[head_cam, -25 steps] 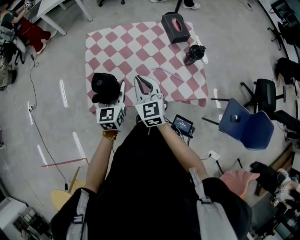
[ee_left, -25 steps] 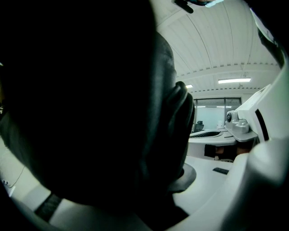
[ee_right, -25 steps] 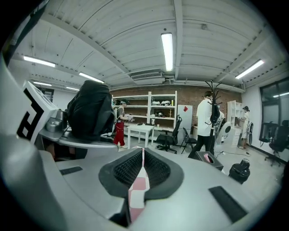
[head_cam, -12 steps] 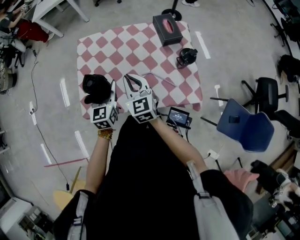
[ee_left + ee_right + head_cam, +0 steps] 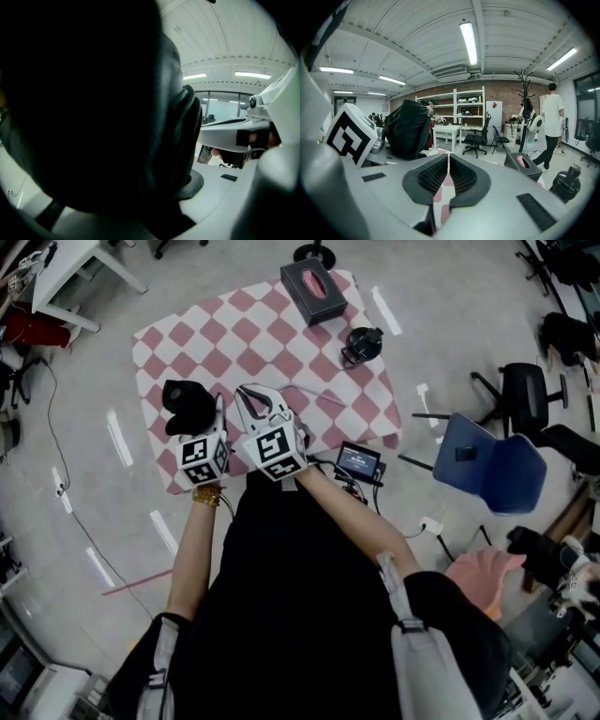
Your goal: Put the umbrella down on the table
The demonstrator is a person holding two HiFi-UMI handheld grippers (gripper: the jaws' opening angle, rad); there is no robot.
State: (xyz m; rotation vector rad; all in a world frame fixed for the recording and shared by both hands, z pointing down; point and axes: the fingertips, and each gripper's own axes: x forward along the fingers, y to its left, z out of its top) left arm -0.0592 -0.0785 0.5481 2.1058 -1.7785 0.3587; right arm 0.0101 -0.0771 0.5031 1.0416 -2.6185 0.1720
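Observation:
The umbrella is a black folded bundle held over the near left part of the table, which has a pink and white checked cloth. My left gripper is shut on the umbrella. In the left gripper view the umbrella fills most of the picture and hides the jaws. I cannot tell whether it touches the cloth. My right gripper is beside it on the right, shut with nothing in it; in the right gripper view the pads almost meet. The umbrella shows there at the left.
A black tissue box stands at the table's far edge and a black bottle at the right. A thin strap lies mid-table. A small screen device hangs at the near edge. A blue chair stands to the right.
Both grippers have moved forward over the table's near edge and sunk a little, the left one carrying the umbrella. The jaws have not changed.

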